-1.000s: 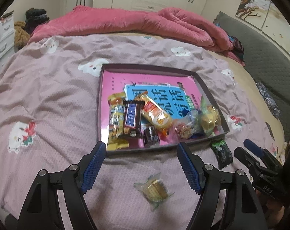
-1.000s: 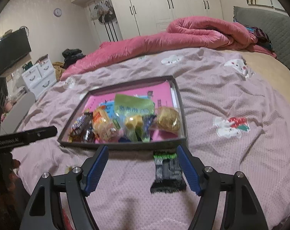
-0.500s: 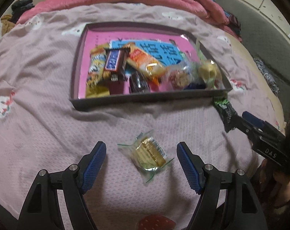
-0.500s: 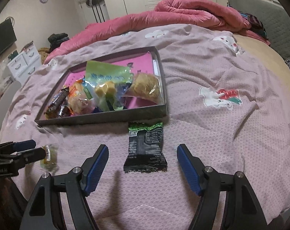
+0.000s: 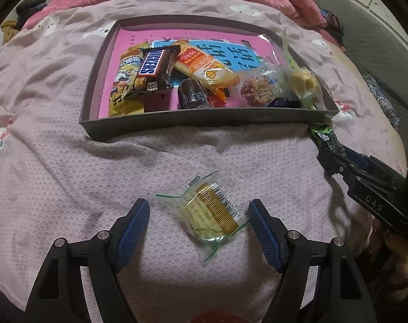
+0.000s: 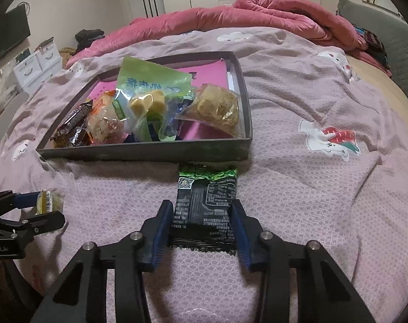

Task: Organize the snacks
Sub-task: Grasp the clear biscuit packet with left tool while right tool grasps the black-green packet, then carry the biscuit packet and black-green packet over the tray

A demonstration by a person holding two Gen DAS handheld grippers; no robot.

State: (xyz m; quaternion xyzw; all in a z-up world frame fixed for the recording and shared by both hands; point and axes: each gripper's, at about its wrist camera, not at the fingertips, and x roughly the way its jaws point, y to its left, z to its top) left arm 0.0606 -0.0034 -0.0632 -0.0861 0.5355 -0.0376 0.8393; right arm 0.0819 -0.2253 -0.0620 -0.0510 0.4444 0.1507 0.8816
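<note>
- A mauve bedspread (image 5: 55, 161) printed with small white animals is spread over the bed, and everything else is laid out on it; a pink quilt (image 6: 230, 18) is bunched at 12 o'clock in the right wrist view.
- A shallow grey tray (image 5: 204, 119) with a pink lining is set at 12 o'clock from both grippers, presumably as the place where the snacks are gathered. A chocolate bar (image 5: 154, 66), a long orange cracker pack (image 5: 206, 70) and a green bag (image 6: 150, 80) are already piled inside it.
- The right gripper (image 6: 202, 227) is seen with its blue pads pressed against both long edges of a black-and-green packet (image 6: 204, 207), which lies on the bedspread with its far end just touching the tray's near wall. The packet is judged to be clamped for lifting into the tray.
- The left gripper (image 5: 198, 226) is held spread wide, its jaws well clear on either side of a clear-wrapped gold snack (image 5: 209, 215) lying flat at 6 o'clock from the tray. It is judged to be lined up for a pinch across the wrapper's narrow width.
- Two snacks are thus left outside the tray, one for each gripper.
</note>
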